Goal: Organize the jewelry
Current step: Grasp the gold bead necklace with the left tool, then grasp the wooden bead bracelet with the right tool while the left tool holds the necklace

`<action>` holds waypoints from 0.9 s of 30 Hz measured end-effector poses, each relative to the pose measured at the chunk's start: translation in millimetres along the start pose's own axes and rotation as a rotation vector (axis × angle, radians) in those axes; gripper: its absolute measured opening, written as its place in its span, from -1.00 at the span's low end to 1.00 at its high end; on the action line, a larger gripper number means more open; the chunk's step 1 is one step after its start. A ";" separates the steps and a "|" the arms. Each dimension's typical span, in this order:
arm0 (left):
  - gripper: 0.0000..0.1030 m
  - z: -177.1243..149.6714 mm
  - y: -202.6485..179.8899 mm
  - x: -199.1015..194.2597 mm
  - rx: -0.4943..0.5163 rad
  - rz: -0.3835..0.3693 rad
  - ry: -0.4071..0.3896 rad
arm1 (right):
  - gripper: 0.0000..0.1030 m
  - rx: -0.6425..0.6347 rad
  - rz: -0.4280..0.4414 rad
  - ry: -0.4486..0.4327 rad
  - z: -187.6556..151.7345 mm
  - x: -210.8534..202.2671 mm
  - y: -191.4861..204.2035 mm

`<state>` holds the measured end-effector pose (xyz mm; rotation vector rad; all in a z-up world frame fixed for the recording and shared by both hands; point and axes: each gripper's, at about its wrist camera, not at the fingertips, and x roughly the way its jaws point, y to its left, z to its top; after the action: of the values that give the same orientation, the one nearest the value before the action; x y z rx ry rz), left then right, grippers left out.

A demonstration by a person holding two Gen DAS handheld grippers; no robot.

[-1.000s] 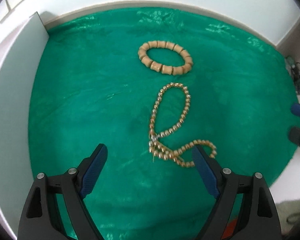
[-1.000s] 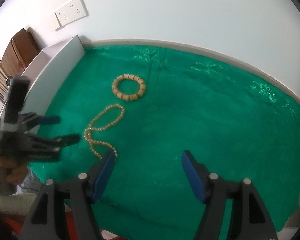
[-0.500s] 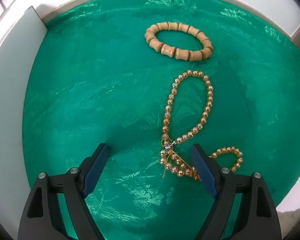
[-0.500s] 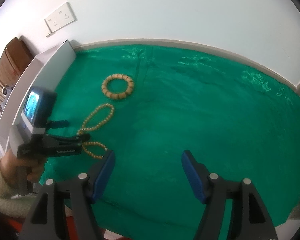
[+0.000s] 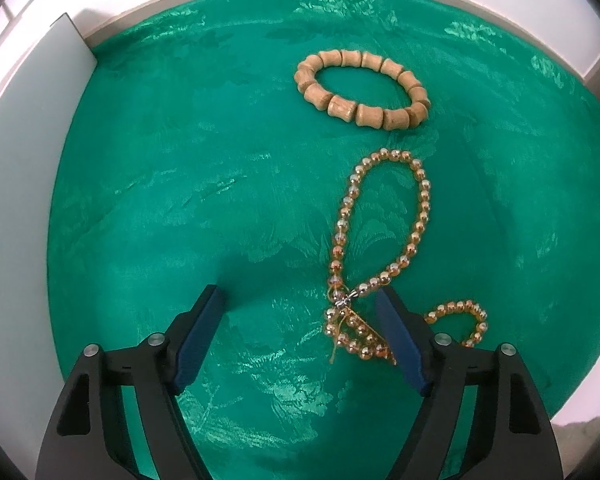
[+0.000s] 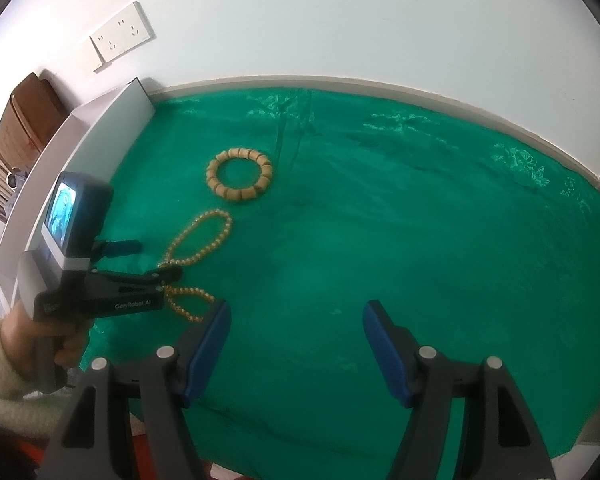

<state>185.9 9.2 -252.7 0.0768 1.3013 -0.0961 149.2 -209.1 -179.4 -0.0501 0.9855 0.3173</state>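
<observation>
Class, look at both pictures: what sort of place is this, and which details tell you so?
Probably a room in a home, set up as a tabletop work area. A green cloth covers a table against a white wall with a wall socket, and a wooden chair stands beside it.

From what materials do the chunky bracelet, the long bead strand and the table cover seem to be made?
Chunky bracelet: probably wood or bamboo, matte tan, with faint grain on the waisted, barrel-like beads.
Long bead strand: likely glass or plastic, glossy amber-gold; the beads look translucent with bright highlights, and a small silvery clasp joins them.
Table cover: green woven cloth, satin-like, with shiny patterned patches and creases.
</observation>
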 end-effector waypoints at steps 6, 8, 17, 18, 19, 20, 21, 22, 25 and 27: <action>0.43 1.0 0.7 0.3 0.008 0.001 -0.002 | 0.36 0.010 -0.001 -0.001 1.4 1.0 -2.3; 0.23 1.5 -1.5 -2.0 0.017 0.000 0.002 | 0.36 0.012 -0.001 -0.002 2.1 0.9 -3.2; -0.90 3.4 -22.7 -10.3 0.093 -0.012 0.011 | 0.36 0.025 0.000 -0.003 6.9 5.2 -7.9; -0.90 4.3 -19.2 -14.5 0.077 -0.036 0.002 | 0.36 0.025 0.002 -0.003 7.6 5.7 -8.2; -0.90 5.3 -15.4 -19.1 0.062 -0.055 -0.009 | 0.36 0.025 0.003 -0.003 8.0 5.7 -8.9; -0.90 7.3 -9.5 -27.3 0.040 -0.078 -0.025 | 0.36 0.026 0.004 -0.004 9.0 5.7 -10.0; -0.90 9.6 -2.7 -36.0 0.014 -0.103 -0.037 | 0.36 0.029 0.006 -0.005 10.3 5.4 -11.8; -0.90 8.8 3.7 -44.0 -0.013 -0.127 -0.046 | 0.36 0.033 0.007 -0.007 11.9 4.7 -14.4; -0.90 14.5 29.0 -76.6 -0.101 -0.198 -0.093 | 0.36 0.046 -0.001 -0.030 23.0 -0.3 -27.5; -0.90 14.6 43.0 -93.8 -0.146 -0.216 -0.124 | 0.36 0.054 -0.017 -0.054 33.5 -4.1 -38.2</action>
<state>180.1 52.9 -158.3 -0.1917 1.1856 -0.1870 185.2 -240.3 -161.3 -0.0005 0.9389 0.2751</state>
